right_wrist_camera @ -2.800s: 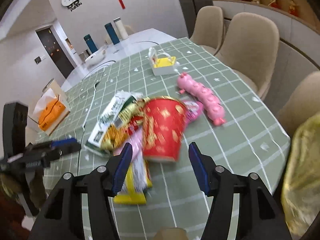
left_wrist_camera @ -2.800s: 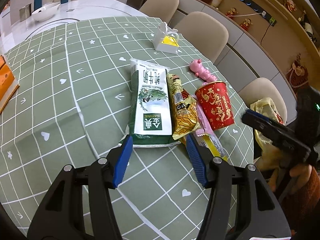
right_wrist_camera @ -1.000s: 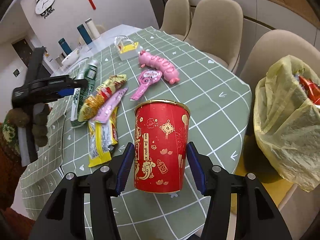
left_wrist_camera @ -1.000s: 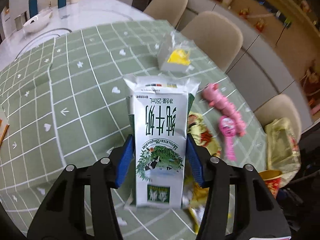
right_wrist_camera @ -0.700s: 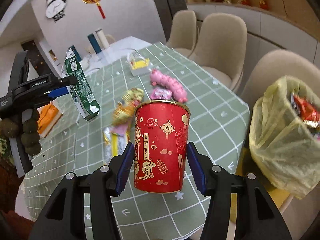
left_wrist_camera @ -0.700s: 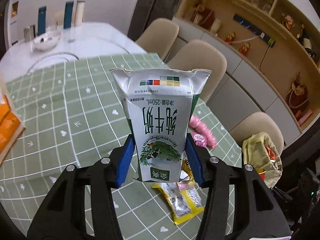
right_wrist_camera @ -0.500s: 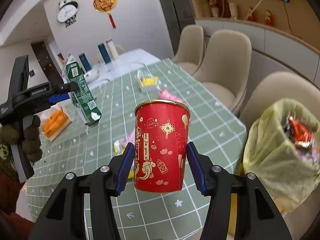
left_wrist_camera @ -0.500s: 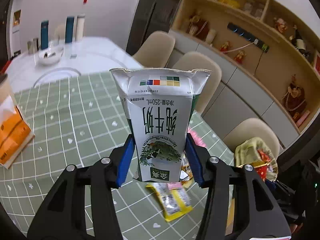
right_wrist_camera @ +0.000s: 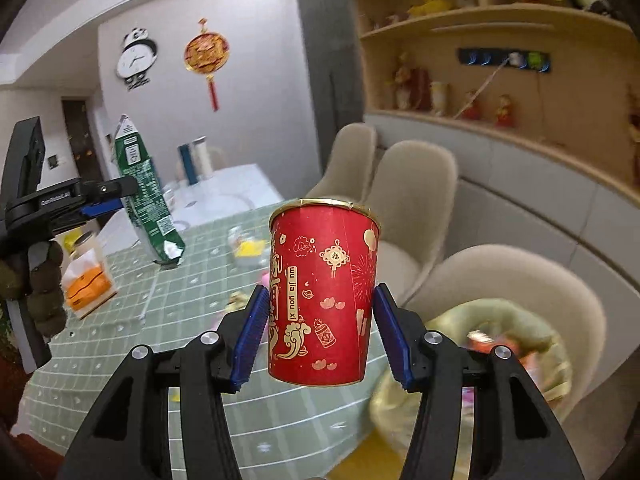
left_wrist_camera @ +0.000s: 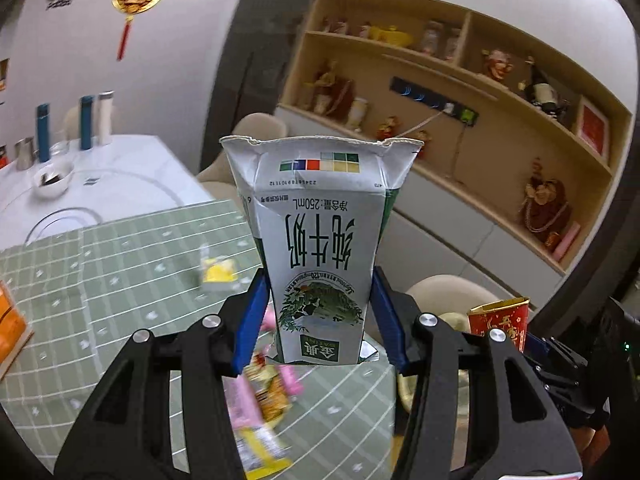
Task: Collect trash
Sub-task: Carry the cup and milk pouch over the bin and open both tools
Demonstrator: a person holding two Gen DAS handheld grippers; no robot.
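Note:
My left gripper (left_wrist_camera: 320,316) is shut on a green and white milk carton (left_wrist_camera: 320,240), held high above the green checked tablecloth (left_wrist_camera: 120,280). From the right wrist view the same milk carton (right_wrist_camera: 146,196) hangs at the left in the left gripper (right_wrist_camera: 108,200). My right gripper (right_wrist_camera: 320,332) is shut on an upright red paper cup (right_wrist_camera: 322,300) with gold patterns. That red cup (left_wrist_camera: 500,320) also shows at the right in the left wrist view. A yellow trash bag (right_wrist_camera: 500,340) with wrappers inside sits on a chair, blurred, low right.
Snack wrappers (left_wrist_camera: 260,400) lie blurred on the cloth below the carton. A small white box with yellow inside (left_wrist_camera: 218,272) and an orange tissue pack (right_wrist_camera: 86,280) stand on the table. Beige chairs (right_wrist_camera: 412,200) line the far side. A gloved hand (right_wrist_camera: 40,292) holds the left gripper.
Both grippers have risen well above the table with carton and cup still held, and tilted up so the wall and shelves now fill the views.

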